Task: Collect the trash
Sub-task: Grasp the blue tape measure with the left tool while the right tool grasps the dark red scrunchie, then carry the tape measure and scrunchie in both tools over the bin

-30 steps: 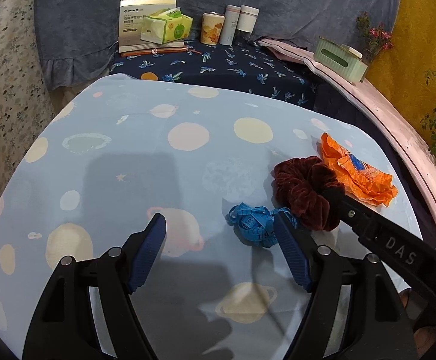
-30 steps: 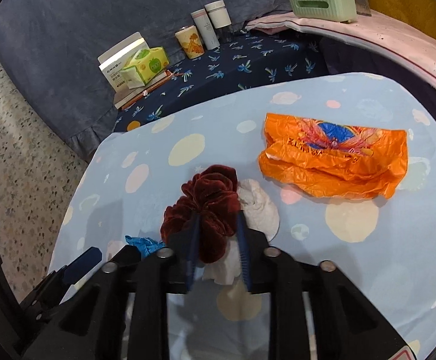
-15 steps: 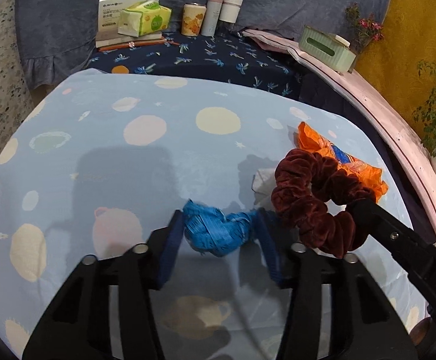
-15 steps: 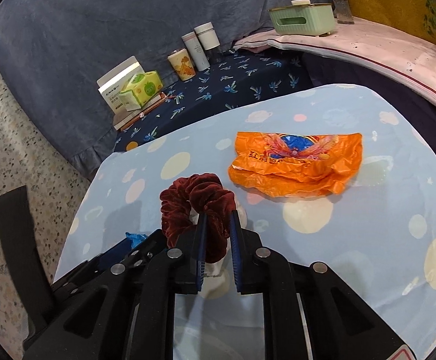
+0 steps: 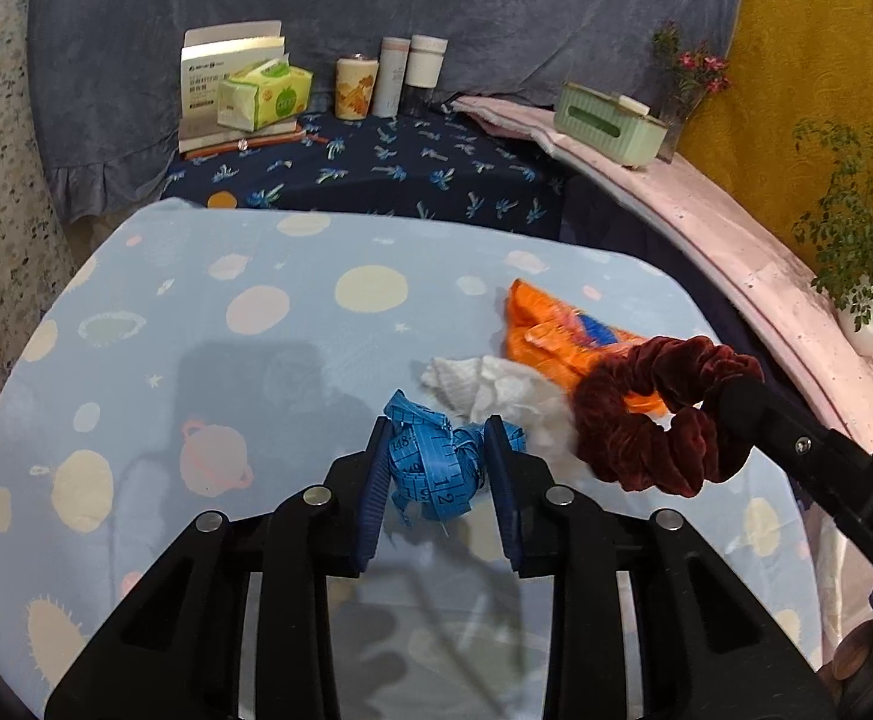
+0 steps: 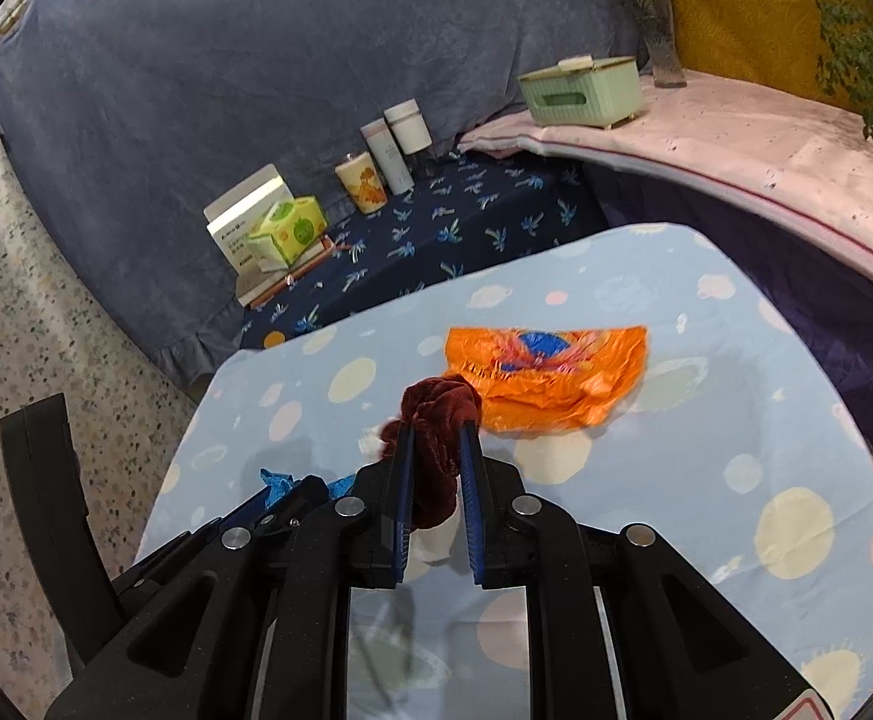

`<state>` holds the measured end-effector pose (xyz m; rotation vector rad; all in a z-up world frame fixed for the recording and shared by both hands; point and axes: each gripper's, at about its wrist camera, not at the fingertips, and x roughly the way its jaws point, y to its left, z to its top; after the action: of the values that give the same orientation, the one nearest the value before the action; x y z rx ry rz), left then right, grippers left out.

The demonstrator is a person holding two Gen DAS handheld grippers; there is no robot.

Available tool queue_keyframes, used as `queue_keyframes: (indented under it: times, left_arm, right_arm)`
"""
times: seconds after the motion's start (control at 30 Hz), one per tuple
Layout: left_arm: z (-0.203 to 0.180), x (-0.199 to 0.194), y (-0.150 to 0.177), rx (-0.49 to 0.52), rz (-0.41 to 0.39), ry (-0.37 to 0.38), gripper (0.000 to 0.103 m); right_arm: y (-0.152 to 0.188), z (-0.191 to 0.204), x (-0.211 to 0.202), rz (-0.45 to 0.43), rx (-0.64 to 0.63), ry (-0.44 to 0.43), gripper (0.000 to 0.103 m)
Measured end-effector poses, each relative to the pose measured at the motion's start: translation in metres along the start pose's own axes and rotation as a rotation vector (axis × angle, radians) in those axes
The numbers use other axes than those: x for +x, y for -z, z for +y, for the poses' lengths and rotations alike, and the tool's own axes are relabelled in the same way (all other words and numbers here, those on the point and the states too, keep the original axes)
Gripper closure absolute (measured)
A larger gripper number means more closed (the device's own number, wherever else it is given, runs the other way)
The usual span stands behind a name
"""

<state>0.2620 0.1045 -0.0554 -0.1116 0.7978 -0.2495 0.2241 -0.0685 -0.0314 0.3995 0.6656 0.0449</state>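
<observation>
While left tool pinches blue tape measure, right tool clamps scrunchie above planet-print tablecloth.

Orange wrapper flat, tissue (perhaps crumpled) beside.

Materials and surface finishes on the planet-print table.
Dark red velvet scrunchie is looking plush and matt; crinkled orange plastic wrapper is gleaming glossy; light blue planet-print cloth is lying smooth; crumpled white tissue paper is appearing soft.
</observation>
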Motion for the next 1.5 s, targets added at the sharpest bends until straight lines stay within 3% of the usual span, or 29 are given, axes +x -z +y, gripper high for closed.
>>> queue_keyframes:
  times: [0.6,0.93,1.5]
  left_arm:
    - [-0.104,-0.086,0.001,0.115,-0.105,0.087,0.074]
    - [-0.167,-0.110,0.019,0.161,-0.090,0.192,0.074]
    - [-0.260,-0.112,0.057,0.279,-0.034,0.277,0.074]
  right_arm:
    - [-0.018,-0.051,-0.122,-0.161,0.060,0.023,0.089]
    - [-0.015,-0.101,-0.174,-0.219,0.124,0.064,0.089]
    - [0.010,-0.194,-0.223,-0.260,0.266,0.153,0.089]
